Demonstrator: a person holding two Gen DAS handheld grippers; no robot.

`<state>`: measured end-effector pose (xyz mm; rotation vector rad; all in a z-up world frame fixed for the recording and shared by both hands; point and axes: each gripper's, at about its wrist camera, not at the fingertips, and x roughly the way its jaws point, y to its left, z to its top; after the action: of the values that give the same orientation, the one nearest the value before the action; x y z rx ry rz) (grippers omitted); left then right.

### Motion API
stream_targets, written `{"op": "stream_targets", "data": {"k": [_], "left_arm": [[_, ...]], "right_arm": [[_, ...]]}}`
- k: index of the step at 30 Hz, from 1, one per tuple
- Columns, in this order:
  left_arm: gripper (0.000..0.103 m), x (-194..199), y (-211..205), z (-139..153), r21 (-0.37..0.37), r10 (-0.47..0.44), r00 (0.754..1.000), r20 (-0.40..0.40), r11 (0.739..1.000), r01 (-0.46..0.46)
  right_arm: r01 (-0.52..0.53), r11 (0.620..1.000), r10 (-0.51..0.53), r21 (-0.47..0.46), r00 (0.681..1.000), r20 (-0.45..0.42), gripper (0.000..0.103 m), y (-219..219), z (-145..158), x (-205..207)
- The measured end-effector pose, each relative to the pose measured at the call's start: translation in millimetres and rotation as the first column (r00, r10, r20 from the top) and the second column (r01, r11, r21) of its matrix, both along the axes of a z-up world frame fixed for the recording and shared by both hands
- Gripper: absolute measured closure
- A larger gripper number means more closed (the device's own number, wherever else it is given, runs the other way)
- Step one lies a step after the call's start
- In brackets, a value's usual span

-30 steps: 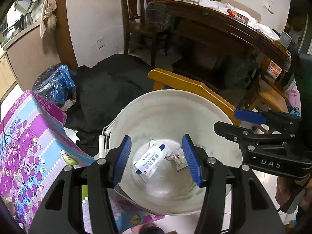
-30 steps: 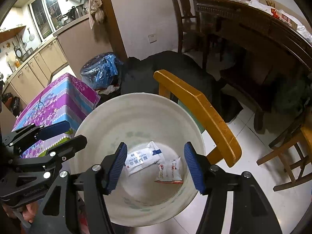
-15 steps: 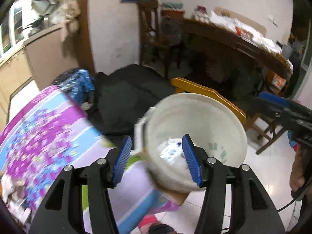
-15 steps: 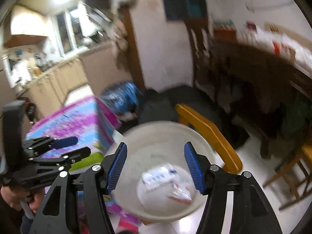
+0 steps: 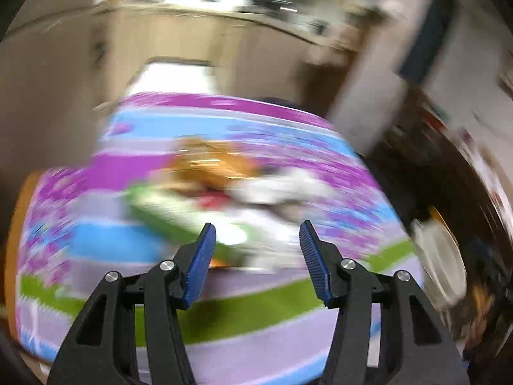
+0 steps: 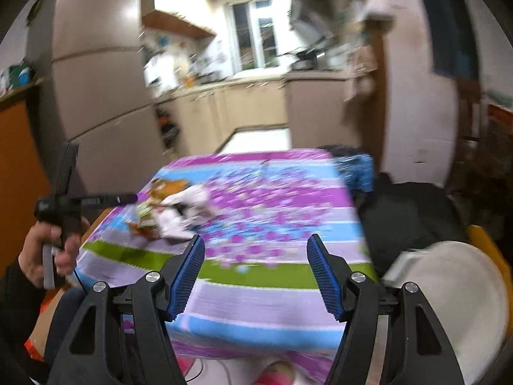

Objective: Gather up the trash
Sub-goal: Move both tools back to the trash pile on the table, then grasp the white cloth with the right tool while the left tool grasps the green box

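Left wrist view: left gripper (image 5: pixel 256 250) spread wide over blurred trash pile (image 5: pixel 224 189) on purple-blue flowered tablecloth (image 5: pixel 96 240); right wrist view: right gripper (image 6: pixel 255 269) likewise released (nothing held), white plastic bucket (image 6: pixel 449 304) at right.

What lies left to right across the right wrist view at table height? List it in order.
Left hand-held gripper → pile of trash on the flowered tablecloth → blue plastic bag → white bucket.
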<state>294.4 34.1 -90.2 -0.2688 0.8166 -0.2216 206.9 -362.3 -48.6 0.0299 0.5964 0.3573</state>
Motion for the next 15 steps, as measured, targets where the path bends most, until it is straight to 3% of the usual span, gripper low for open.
{"op": "stream_targets", "data": {"k": [3,7,15], "left_arm": [[0.051,3.5,39.3,-9.7,-0.031,0.056,0.998,-0.032,0.998,-0.057],[0.051,13.0,45.2,-14.9,-0.046,0.029,0.998,-0.054,0.998,-0.031],[0.049,40.7,43.4,0.0,-0.060,-0.038,0.999,-0.023,0.998,0.037]], "right_arm": [[-0.108,0.993,0.111,0.047,0.992,-0.061,0.037,45.8,-13.0,33.5],[-0.167,0.983,0.177,0.080,0.975,-0.132,0.037,98.7,-29.5,90.7],[-0.184,0.981,0.171,-0.067,0.971,-0.168,0.031,159.5,-51.2,169.2]]}}
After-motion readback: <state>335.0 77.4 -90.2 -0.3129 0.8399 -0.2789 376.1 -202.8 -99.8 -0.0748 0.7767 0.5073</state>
